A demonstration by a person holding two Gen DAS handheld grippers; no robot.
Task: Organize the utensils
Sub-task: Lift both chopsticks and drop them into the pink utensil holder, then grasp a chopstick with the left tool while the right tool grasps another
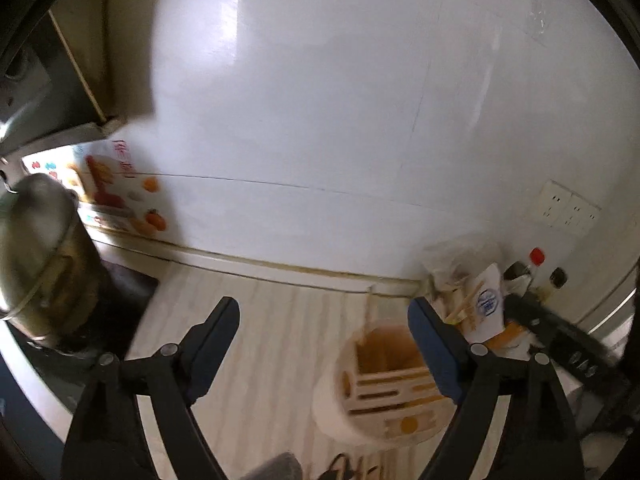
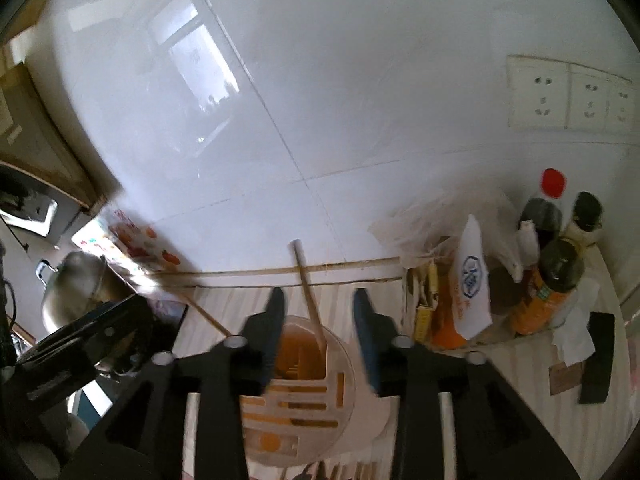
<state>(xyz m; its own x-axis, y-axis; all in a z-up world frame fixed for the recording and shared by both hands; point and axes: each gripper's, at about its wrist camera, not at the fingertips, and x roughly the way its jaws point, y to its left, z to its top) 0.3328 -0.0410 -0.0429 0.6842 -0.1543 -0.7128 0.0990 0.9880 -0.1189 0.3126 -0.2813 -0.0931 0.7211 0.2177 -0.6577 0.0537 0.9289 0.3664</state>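
A white round utensil holder with a slotted top stands on the pale striped counter. One wooden chopstick stands in its open compartment and leans toward the wall. A second thin stick slants to the left of the holder. My left gripper is open wide, left of and above the holder, with nothing between its fingers. My right gripper hovers over the holder, also open. The upright chopstick shows between its fingers, but the pads do not touch it.
A steel pot sits on a dark hob at the left. At the right are plastic bags, sauce bottles, tissue and a black strip. White tiled wall with sockets stands behind.
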